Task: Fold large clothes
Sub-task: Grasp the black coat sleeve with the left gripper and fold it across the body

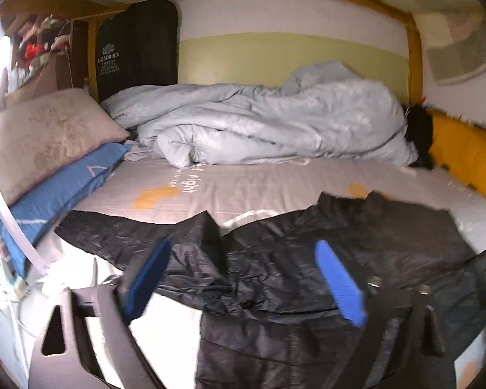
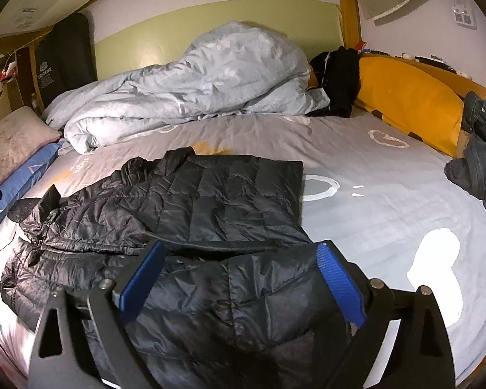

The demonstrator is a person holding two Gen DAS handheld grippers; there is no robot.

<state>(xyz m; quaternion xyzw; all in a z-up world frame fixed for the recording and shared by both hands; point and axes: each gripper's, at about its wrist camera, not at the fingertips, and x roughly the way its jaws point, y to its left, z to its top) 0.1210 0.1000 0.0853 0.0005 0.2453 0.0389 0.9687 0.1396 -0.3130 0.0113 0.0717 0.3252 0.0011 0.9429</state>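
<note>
A black quilted puffer jacket (image 2: 217, 201) lies spread on the grey bed sheet (image 2: 372, 168), partly folded, with one panel laid over the body. It also shows in the left wrist view (image 1: 275, 259), reaching the near bed edge. My left gripper (image 1: 243, 278) is open, its blue pads wide apart, just above the jacket's near part and holding nothing. My right gripper (image 2: 239, 282) is open too, hovering over the jacket's near hem with nothing between its pads.
A crumpled light blue duvet (image 2: 194, 87) lies at the back of the bed. A beige pillow (image 1: 48, 136) and a blue pillow (image 1: 58, 191) are at the left. A yellow cushion (image 2: 408, 103) lines the right side, and dark jeans (image 2: 479, 159) lie at the far right.
</note>
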